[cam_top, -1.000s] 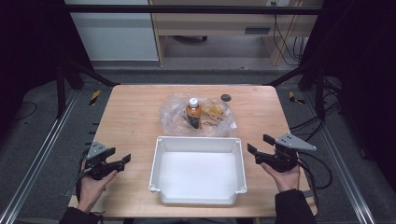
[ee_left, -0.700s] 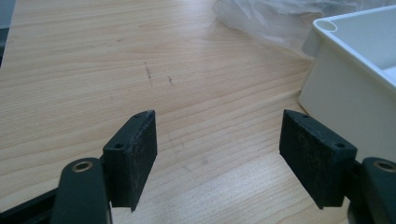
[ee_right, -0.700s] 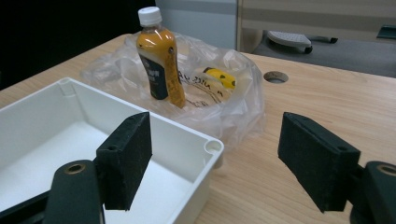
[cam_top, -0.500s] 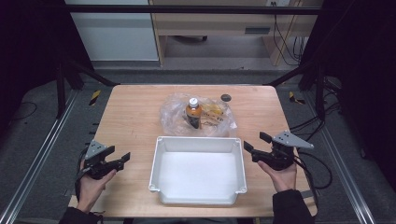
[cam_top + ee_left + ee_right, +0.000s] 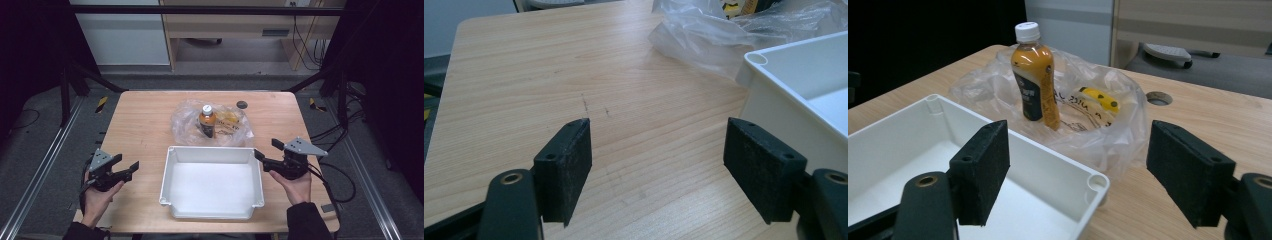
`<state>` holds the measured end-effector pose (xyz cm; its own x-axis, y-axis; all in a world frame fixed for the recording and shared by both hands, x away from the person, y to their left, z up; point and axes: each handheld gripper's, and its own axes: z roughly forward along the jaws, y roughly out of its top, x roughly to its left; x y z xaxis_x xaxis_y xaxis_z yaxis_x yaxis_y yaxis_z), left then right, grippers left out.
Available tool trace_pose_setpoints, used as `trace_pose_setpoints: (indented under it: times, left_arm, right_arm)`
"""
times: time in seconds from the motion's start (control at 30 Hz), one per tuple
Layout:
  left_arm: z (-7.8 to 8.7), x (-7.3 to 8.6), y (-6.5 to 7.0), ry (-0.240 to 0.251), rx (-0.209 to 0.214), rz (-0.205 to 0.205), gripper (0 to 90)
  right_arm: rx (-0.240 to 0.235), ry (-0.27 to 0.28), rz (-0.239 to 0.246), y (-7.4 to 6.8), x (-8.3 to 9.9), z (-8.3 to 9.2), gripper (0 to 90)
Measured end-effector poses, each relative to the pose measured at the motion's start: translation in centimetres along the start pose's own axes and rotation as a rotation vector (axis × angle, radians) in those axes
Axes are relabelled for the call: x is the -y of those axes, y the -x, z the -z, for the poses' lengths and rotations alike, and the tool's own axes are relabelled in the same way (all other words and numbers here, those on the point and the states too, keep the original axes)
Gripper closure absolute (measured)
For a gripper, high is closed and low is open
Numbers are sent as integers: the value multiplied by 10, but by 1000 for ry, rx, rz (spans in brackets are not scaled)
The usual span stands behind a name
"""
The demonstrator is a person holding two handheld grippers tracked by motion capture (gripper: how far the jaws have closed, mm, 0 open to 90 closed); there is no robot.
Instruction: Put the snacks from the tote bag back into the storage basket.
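clear plastic bag (image 5: 212, 125) is lying just behind the white tray (image 5: 172, 200), cradling the bottle (image 5: 207, 121) upright. i'm holding my right gripper (image 5: 265, 151) at the tray's right, jaws opening onto nothing, aiming for the bottle. i'm keeping my left gripper (image 5: 126, 167) left of the tray, agape and empty.

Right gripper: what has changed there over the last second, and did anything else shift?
The right gripper edged in toward the white bin's right rim, its jaws just opening a little, nothing between them. The left gripper, bottle and plastic bag stayed put.
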<state>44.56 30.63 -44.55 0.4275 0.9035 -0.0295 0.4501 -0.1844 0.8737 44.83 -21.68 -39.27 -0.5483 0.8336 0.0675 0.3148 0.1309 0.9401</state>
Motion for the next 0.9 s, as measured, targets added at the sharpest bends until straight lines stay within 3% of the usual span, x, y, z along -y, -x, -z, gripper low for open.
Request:
trace_pose_setpoints:
  times: [0.17,0.53,0.9]
  left_arm:
    - [1,-1,1,8,-5,-3,272]
    - [2,-3,3,16,-1,-8,268]
    - [3,-3,5,27,-2,-15,266]
  right_arm:
    - [-2,-2,24,-7,-5,-7,249]
    - [0,-3,-3,-8,-14,-21,220]
    - [13,-44,-21,-10,-25,-45,195]
